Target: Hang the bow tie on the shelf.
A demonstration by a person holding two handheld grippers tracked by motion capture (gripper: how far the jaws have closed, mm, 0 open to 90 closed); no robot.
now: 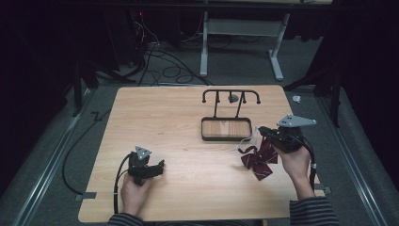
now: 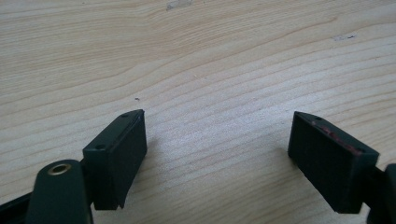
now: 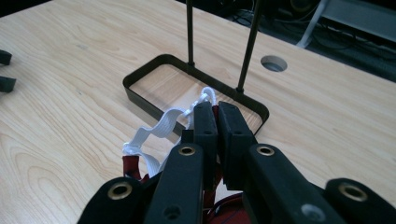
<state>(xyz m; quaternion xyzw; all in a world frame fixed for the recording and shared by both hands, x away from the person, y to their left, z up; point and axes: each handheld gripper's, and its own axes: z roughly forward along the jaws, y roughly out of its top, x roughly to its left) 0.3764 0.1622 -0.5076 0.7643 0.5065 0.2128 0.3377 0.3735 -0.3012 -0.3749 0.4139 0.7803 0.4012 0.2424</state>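
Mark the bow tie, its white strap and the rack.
bow tie (image 1: 256,159), high view, dark red fabric.
white strap (image 3: 163,125), right gripper view, wavy middle.
rack (image 1: 226,139), high view, tray's front rim.

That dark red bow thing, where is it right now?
In the high view the dark red bow hangs at the table's right side, its white strap pinched in the right gripper, just right of the black rack's tray.

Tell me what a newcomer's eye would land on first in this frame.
Probably the dark red bow tie near the table's right edge, its white elastic strap pinched in the right gripper, whose jaws are closed on it. Next, the black stand at the table's middle: a tray base with two posts and a hooked bar on top. The left gripper rests open over bare wood at the front left.
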